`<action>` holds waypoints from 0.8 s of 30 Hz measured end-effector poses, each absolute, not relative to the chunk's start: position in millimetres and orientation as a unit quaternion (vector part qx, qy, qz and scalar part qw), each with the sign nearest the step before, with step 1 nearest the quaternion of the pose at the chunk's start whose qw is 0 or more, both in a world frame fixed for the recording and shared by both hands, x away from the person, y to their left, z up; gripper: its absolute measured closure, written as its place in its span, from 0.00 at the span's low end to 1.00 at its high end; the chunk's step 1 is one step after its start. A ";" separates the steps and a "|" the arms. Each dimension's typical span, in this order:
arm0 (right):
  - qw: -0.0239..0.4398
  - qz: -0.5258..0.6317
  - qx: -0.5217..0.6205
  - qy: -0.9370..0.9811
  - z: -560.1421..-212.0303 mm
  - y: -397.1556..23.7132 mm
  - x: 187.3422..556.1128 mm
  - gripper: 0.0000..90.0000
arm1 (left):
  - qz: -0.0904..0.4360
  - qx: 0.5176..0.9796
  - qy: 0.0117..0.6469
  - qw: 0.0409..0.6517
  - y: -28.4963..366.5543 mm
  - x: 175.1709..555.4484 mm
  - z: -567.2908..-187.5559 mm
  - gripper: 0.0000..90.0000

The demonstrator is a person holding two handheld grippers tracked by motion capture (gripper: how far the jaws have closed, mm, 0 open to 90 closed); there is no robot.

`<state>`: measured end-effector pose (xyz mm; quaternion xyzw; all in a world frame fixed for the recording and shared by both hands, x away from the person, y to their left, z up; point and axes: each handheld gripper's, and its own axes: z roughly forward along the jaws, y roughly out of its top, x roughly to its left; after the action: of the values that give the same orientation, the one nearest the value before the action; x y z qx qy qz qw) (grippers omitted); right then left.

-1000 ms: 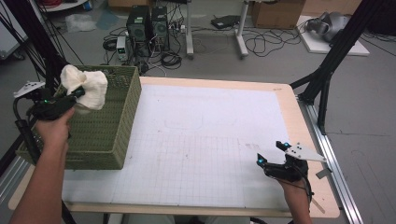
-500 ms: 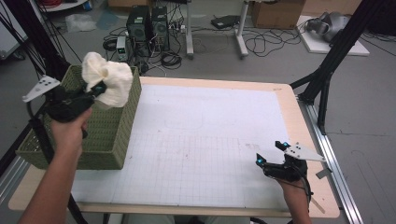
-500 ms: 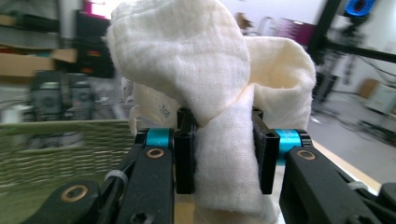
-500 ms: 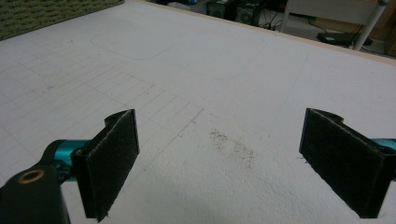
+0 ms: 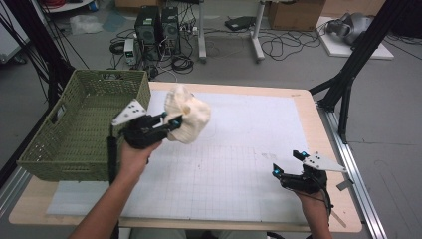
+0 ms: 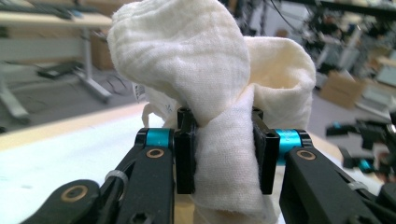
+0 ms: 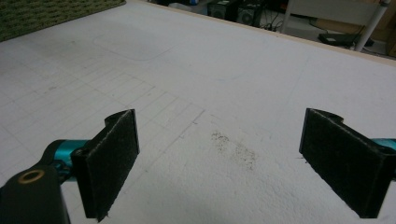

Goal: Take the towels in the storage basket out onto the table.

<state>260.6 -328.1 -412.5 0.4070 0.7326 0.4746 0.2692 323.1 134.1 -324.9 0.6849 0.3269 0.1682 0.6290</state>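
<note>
table [image 5: 329,149]: wood | white gridded mat [image 5: 239,149] covers top | green basket [image 5: 74,129] on left edge

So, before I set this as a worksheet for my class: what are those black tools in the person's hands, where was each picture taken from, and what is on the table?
A person holds a hand-operated clamp tool in each hand; there is no robot arm. The high view looks down on the table from above. The other two pictures come from small cameras riding on each tool, looking along its two black fingers. The left gripper is pinching a bunched cream cloth, lifted over the white mat just beside a green basket. The right gripper rests near the mat's corner with its fingers spread and nothing between them. A few dark specks mark the mat in front of it.
</note>
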 end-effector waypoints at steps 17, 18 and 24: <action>0.269 0.472 0.402 0.737 -413.4 -325.7 261.4 0.12 | 0.100 0.757 0.309 0.567 52.3 327.4 -396.1 0.76; 0.269 0.471 0.402 0.737 -413.3 -325.8 261.3 0.12 | 0.093 0.761 0.308 0.562 46.7 327.5 -401.7 0.76; 0.269 0.470 0.403 0.738 -414.4 -326.7 262.1 0.12 | 0.086 0.782 0.315 0.531 29.6 332.1 -423.3 0.71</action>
<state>262.1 -326.7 -414.4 0.4028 0.7380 0.4695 0.2694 332.1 29.6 -423.3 0.7817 0.3151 0.0859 0.5313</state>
